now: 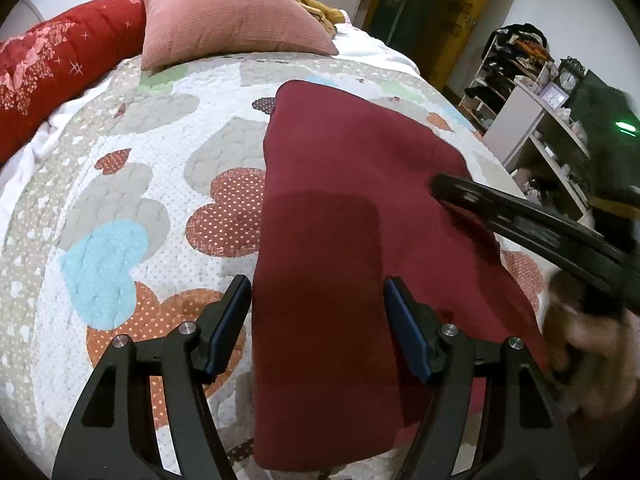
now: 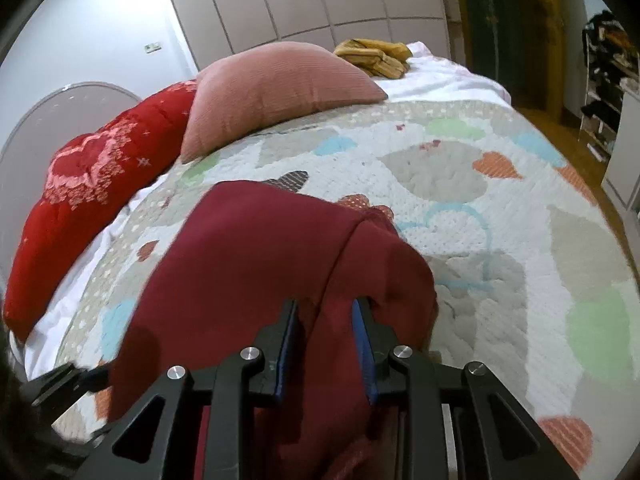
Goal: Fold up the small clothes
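The dark red garment (image 1: 352, 240) lies on the heart-patterned quilt (image 1: 132, 184) of the bed, near the middle and a little to the right in the left wrist view, and it already has the shape of a long, rather tidy rectangle with straight edges on its left and far sides. This suggests that at least one fold is made, but I judge the task is only about halfway, because the piece is long and its right side is not flat. The right gripper (image 2: 326, 340) has its jaws closed on a bunch of this red cloth, and in the right wrist view the fabric rises in a ridge from the flat part up between the blue pads (image 2: 362, 344), so that edge is lifted off the quilt. The left gripper (image 1: 318, 320) hovers over the near end of the garment with its jaws wide apart, holding nothing; the left pad is above the quilt and the right one above the cloth. What is left, in my opinion, is to carry the lifted edge across, lay it down, and smooth the result. Farther away, a pink pillow (image 1: 236, 20) and a red blanket (image 1: 60, 68) rest at the far left, and a yellow cloth (image 2: 374, 56) lies behind the pillow.
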`<state>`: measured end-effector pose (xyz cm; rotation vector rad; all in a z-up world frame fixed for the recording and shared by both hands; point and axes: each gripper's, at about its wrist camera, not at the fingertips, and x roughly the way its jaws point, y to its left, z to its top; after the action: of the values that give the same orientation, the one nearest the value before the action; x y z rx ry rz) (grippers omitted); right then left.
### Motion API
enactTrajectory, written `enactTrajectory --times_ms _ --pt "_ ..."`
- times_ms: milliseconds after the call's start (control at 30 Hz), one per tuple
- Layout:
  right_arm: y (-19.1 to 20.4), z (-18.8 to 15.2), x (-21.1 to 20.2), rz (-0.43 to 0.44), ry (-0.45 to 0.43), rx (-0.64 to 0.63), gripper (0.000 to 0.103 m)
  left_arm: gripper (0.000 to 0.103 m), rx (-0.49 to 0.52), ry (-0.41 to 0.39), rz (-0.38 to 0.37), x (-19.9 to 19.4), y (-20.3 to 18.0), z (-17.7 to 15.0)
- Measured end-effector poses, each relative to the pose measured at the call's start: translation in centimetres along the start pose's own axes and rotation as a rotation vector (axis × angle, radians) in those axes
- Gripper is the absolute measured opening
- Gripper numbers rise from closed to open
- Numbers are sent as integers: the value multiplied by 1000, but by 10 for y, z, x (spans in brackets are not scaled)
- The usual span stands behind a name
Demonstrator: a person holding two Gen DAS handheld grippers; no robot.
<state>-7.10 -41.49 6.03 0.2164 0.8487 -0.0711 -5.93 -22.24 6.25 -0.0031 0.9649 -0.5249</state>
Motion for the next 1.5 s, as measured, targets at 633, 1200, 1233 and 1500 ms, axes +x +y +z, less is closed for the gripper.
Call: enactTrajectory --times_ms 633,1200,1233,1500 --pt "48 -71 -90 -131 -113 -36 48 69 5 -67 58 -48 -3 -23" --pt "73 -84 -131 -129 -164 38 62 69 50 -227 125 -109 -7 -37" --pt "74 -84 -132 -131 -167 40 62 69 51 -231 127 -110 -7 -36" --pt "76 -85 -130 -138 -155 38 63 69 60 -244 134 -112 -7 -37"
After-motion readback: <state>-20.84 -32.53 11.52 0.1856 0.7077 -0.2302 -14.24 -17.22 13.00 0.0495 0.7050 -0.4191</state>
